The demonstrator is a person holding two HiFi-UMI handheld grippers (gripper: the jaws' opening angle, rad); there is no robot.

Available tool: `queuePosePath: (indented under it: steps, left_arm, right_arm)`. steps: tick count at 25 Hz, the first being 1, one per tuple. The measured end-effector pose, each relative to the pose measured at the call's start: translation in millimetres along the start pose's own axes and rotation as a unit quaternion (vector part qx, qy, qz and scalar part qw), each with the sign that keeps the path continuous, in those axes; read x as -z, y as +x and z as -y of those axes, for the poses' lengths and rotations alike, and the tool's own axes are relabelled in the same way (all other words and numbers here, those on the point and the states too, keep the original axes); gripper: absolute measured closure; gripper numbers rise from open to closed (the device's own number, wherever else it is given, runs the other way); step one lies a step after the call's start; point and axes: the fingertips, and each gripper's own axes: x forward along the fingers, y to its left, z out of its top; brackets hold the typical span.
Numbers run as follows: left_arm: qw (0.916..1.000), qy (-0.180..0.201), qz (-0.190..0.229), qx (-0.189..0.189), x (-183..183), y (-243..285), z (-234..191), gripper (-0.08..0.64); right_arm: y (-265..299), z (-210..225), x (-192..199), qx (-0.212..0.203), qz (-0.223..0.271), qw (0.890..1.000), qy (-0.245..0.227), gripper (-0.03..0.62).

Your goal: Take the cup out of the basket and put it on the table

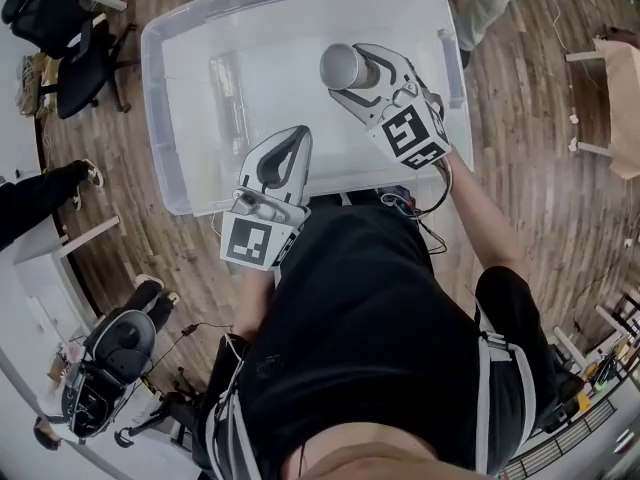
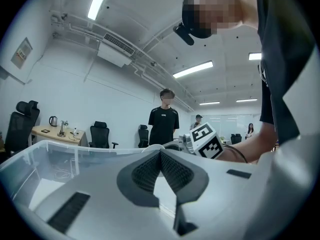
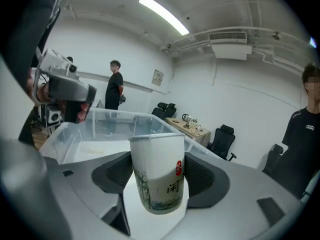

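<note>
Gripping the cup (image 3: 158,169) with your right tongs (image 1: 362,76) over the basket (image 1: 165,88) (left tongs (image 1: 297,140) closed, empty), you look mid-lift; next carry it past the rim to the desk.

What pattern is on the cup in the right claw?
The cup is white with green plants, dark characters, a red mark; clearest in right gripper view.

The cup (image 1: 343,64) stands between the jaws of your right gripper (image 1: 352,78), over the right side of the basket (image 1: 165,88). Your left gripper (image 1: 298,138) lies left and nearer you, apparently above the near wall.
</note>
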Motion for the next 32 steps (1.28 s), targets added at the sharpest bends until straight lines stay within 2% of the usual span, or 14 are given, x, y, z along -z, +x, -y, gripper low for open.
queuePosePath:
  steps: [8, 14, 17, 20, 27, 32]
  left_arm:
    - [0.9999, 0.011, 0.005, 0.007, -2.8, 3.2, 17.3, 0.541]
    - [0.9998, 0.014, 0.010, 0.012, -4.6, 6.9, 32.0, 0.541]
    - [0.9997, 0.017, 0.009, 0.012, -3.7, 13.0, 43.2, 0.541]
    - [0.9997, 0.020, 0.007, 0.007, -2.9, 18.0, 52.3, 0.542]
    - [0.9996, 0.013, 0.013, -0.023, -1.8, 25.2, 75.3, 0.541]
    - [0.9990, 0.007, 0.018, -0.040, 2.0, 27.0, 91.9, 0.541]
  right_arm:
    - [-64.7, 9.5, -37.3, 0.041, 0.097, 0.992, 0.069, 0.273]
    - [-103.8, 5.4, -59.8, 0.056, 0.180, 0.975, 0.117, 0.273]
    - [-123.0, 7.0, -56.6, 0.061, 0.196, 0.969, 0.140, 0.273]
    - [-134.9, 5.3, -53.0, 0.062, 0.204, 0.967, 0.140, 0.273]
    - [-163.0, -10.1, -48.3, 0.034, 0.243, 0.957, 0.154, 0.273]
    - [-180.1, -21.4, -34.7, 0.015, 0.250, 0.954, 0.167, 0.273]
